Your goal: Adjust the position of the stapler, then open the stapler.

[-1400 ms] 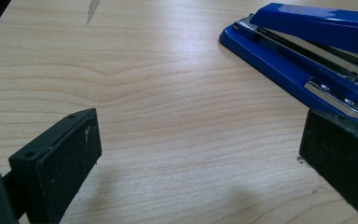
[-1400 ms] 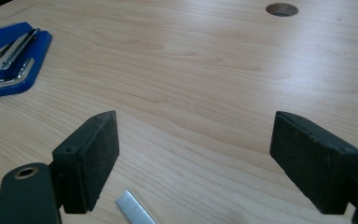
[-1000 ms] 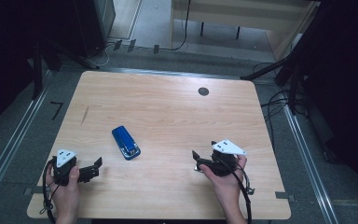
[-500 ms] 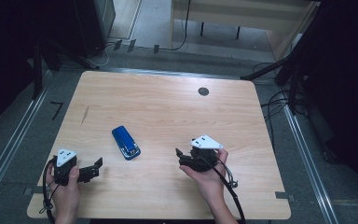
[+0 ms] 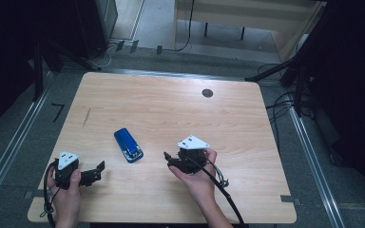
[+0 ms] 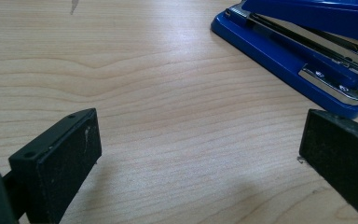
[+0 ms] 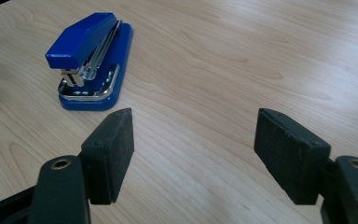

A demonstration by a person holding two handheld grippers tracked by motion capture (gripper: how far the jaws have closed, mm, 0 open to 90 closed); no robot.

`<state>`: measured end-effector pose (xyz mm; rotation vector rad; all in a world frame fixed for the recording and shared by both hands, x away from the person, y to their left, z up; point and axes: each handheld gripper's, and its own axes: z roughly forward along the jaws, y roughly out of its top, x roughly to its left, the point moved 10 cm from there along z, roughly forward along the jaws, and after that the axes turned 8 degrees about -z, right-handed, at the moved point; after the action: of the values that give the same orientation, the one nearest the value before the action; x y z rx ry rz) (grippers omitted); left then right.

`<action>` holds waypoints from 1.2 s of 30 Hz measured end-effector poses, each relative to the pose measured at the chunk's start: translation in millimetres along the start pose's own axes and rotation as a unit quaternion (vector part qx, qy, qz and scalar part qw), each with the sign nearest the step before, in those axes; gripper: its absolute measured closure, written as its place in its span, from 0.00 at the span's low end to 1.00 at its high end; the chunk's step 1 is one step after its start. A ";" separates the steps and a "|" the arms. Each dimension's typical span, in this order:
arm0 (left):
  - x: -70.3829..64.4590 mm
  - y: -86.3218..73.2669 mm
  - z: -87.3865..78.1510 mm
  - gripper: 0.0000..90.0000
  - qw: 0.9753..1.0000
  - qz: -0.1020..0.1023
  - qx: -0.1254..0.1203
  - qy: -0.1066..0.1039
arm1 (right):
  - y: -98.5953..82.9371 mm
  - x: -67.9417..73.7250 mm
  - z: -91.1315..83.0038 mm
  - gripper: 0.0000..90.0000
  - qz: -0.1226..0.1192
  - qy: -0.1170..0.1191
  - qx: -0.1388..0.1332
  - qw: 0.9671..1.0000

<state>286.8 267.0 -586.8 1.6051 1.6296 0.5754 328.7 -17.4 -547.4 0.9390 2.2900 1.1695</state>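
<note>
**Inspector:** Start with the largest item. The table [image 5: 247, 142] is bare pale wood, with a small dark round fitting [image 5: 207, 93] well beyond both sets of fingers, near the far edge.

**Assistant:** And the object likely in hand?

**Inspector:** A blue stapler [image 5: 128, 145] lies flat between the two tools, base down, its metal-trimmed open end facing the near side. In the right gripper view it sits ahead of the left-hand finger; in the left gripper view it lies just past the right-hand finger.

**Assistant:** Tool condition?

**Inspector:** The right gripper [image 5: 173, 159] has its fingers spread wide, holding nothing, low over the wood. The left gripper [image 5: 98, 170] is likewise spread and empty.

**Assistant:** Recommended approach?

**Inspector:** My judgement: the right tool is aimed to one side of the stapler. Swing it across until both pads straddle the narrow body, then close across its flanks, not its length.

**Assistant:** Obstructions?

**Inspector:** None between fingers and stapler. The trailing cable [image 5: 228, 199] behind the right hand could drag.
</note>
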 end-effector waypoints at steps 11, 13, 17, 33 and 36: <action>-0.1 -0.2 0.4 0.00 1.000 0.001 0.001 0.002 | 12.4 22.8 14.5 0.31 -0.014 0.026 -0.001 1.000; -0.2 -0.7 0.2 0.00 1.000 0.002 0.003 0.002 | 13.3 27.1 17.6 0.31 -0.018 0.031 0.001 0.999; -0.3 -1.1 -0.2 0.00 1.000 0.003 0.004 0.001 | 15.9 34.9 21.6 0.36 -0.030 0.037 -0.002 0.999; -0.7 -2.1 -0.5 0.00 1.000 0.001 0.007 -0.003 | 17.3 73.5 47.8 0.35 -0.045 0.083 0.014 0.995; -1.2 -2.0 -0.7 0.00 1.000 0.001 0.006 -0.004 | 16.1 79.5 53.9 0.35 -0.044 0.088 0.020 0.995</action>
<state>284.9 265.8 -587.7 1.6158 1.6276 0.5605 312.6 76.2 -568.6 0.7667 2.4754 1.2165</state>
